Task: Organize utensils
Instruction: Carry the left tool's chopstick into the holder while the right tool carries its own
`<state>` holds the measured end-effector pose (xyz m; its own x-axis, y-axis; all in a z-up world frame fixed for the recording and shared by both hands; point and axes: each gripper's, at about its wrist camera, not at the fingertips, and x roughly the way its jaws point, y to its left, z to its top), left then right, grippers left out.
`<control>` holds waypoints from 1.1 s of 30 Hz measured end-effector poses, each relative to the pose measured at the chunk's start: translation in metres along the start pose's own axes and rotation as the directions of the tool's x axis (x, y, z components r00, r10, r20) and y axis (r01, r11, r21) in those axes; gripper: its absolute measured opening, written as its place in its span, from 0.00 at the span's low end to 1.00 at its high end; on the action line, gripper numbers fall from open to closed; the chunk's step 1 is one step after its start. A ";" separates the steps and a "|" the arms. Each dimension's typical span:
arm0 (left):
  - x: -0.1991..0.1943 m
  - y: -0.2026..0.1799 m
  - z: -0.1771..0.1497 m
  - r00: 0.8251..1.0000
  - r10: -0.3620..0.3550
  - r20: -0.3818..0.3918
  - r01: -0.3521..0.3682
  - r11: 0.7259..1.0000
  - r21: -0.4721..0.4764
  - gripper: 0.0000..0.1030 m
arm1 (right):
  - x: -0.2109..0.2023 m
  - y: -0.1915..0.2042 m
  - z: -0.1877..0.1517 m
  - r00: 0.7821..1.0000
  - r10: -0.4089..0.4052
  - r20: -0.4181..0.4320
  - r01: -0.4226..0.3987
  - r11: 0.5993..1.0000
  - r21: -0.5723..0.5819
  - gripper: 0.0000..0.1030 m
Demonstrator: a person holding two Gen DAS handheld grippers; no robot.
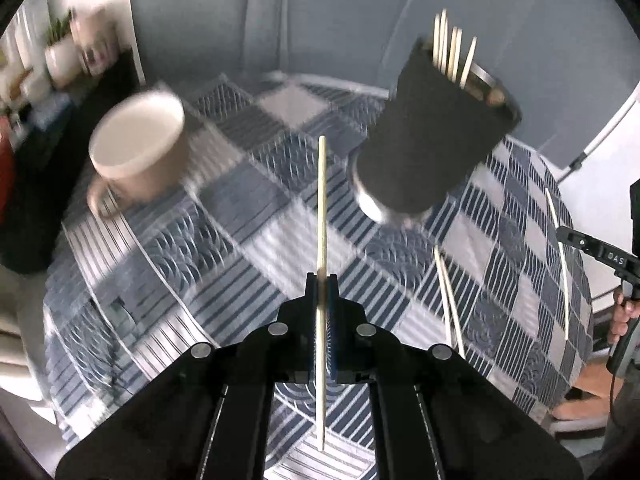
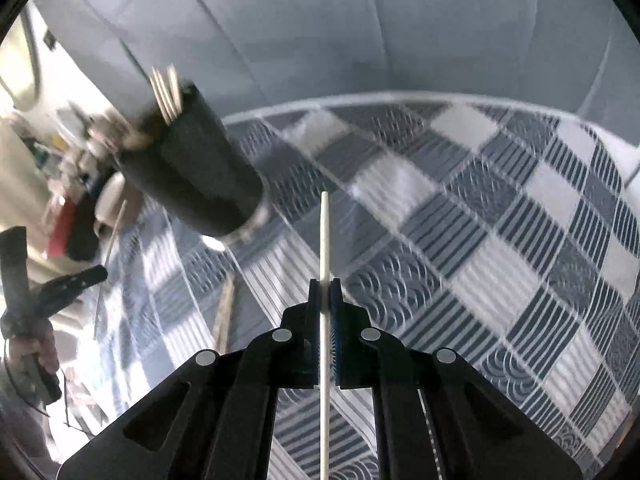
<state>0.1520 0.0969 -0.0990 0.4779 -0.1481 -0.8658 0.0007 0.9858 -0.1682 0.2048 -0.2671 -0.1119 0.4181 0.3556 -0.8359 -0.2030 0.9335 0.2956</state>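
My left gripper [image 1: 322,280] is shut on a pale chopstick [image 1: 321,200] that points forward above the checked tablecloth. A black holder cup [image 1: 432,132] with several chopsticks in it stands ahead to the right. My right gripper [image 2: 325,284] is shut on another pale chopstick [image 2: 325,240], also held above the cloth. The black holder [image 2: 192,172] is ahead to its left. The right gripper also shows at the right edge of the left wrist view [image 1: 560,234], holding its chopstick [image 1: 562,264]. The left gripper shows at the left of the right wrist view [image 2: 102,274].
A beige mug [image 1: 140,152] stands on the cloth to the left. Two loose chopsticks [image 1: 450,300] lie on the blue and white tablecloth [image 1: 260,220] right of my left gripper. A dark shelf with plants [image 1: 60,52] is at the far left. A grey wall is behind.
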 end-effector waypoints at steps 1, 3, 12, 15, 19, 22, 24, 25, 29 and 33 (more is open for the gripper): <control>-0.007 -0.001 0.007 1.000 0.000 0.022 0.000 1.000 0.002 0.04 | -0.006 0.004 0.008 1.000 0.002 0.025 -0.001 1.000 -0.006 0.04; -0.015 -0.004 0.019 0.999 0.011 0.050 -0.012 1.000 0.007 0.04 | -0.013 0.015 0.014 0.998 0.001 0.058 0.000 1.000 -0.017 0.04; -0.053 -0.025 0.070 0.985 0.011 0.175 -0.021 0.998 0.056 0.04 | -0.036 0.051 0.059 0.986 0.051 0.157 -0.040 0.997 -0.073 0.04; -0.057 -0.033 0.086 0.982 -0.007 0.187 -0.006 0.997 0.071 0.04 | -0.041 0.062 0.069 0.983 0.074 0.166 -0.058 0.994 -0.096 0.04; -0.059 -0.046 0.108 0.977 -0.005 0.212 -0.021 0.992 0.121 0.04 | -0.050 0.074 0.093 0.976 0.086 0.200 -0.064 0.991 -0.117 0.04; -0.059 -0.054 0.124 0.970 0.009 0.241 -0.043 0.989 0.138 0.04 | -0.056 0.081 0.111 0.969 0.102 0.225 -0.075 0.989 -0.124 0.04; -0.056 -0.059 0.132 0.968 0.006 0.252 -0.044 0.988 0.146 0.05 | -0.058 0.088 0.124 0.963 0.116 0.242 -0.087 0.988 -0.127 0.04; -0.053 -0.062 0.138 0.968 -0.016 0.250 -0.019 0.990 0.139 0.04 | -0.059 0.090 0.129 0.962 0.117 0.245 -0.087 0.988 -0.129 0.04; -0.042 -0.073 0.150 0.964 -0.050 0.261 0.018 0.992 0.125 0.04 | -0.054 0.106 0.148 0.957 0.113 0.266 -0.076 0.986 -0.147 0.04; -0.033 -0.082 0.158 0.952 -0.091 0.291 0.061 0.992 0.110 0.04 | -0.041 0.117 0.163 0.953 0.130 0.275 -0.086 0.983 -0.165 0.04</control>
<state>0.2748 0.0336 0.0180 0.7110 -0.2076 -0.6719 0.1269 0.9776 -0.1678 0.3081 -0.1650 0.0321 0.6156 0.4728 -0.6305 -0.3816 0.8788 0.2865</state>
